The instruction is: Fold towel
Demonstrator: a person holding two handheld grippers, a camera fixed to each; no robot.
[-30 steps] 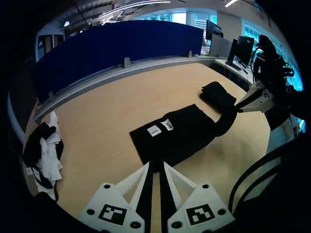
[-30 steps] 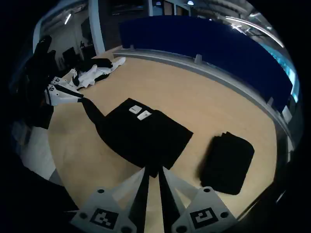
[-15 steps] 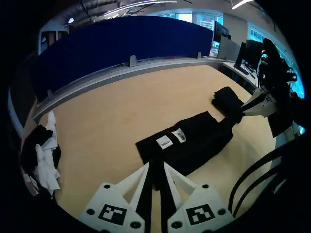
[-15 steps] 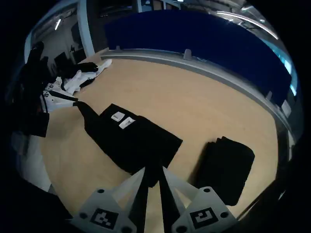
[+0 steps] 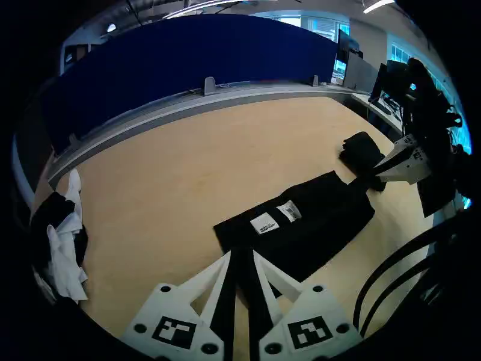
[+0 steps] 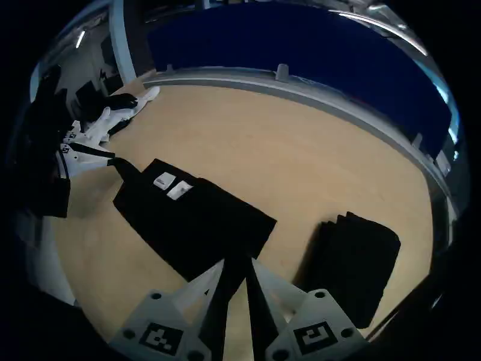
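- Smooth pale wood desk [image 5: 180, 174], backed by a matte blue divider [image 5: 180, 60].
- Black towel [image 5: 318, 213], soft and flat, lies as a long rectangle mid-desk.
- Folded black stack [image 6: 355, 265], blocky, sits just beside the towel.
- Rumpled black-and-white cloth pile [image 5: 60, 240] lies at the desk edge.
- Left gripper [image 5: 242, 271] pinches the towel's near edge, fingers closed.
- Right gripper [image 6: 235, 274] is likewise clamped on a towel corner.
- Two white labels [image 5: 264, 224] lie on the towel.

Open-plan office: blue desk partition [image 5: 180, 66], monitors [image 5: 355, 57], wooden desk [image 5: 168, 174], ceiling strip light [image 5: 377, 5].
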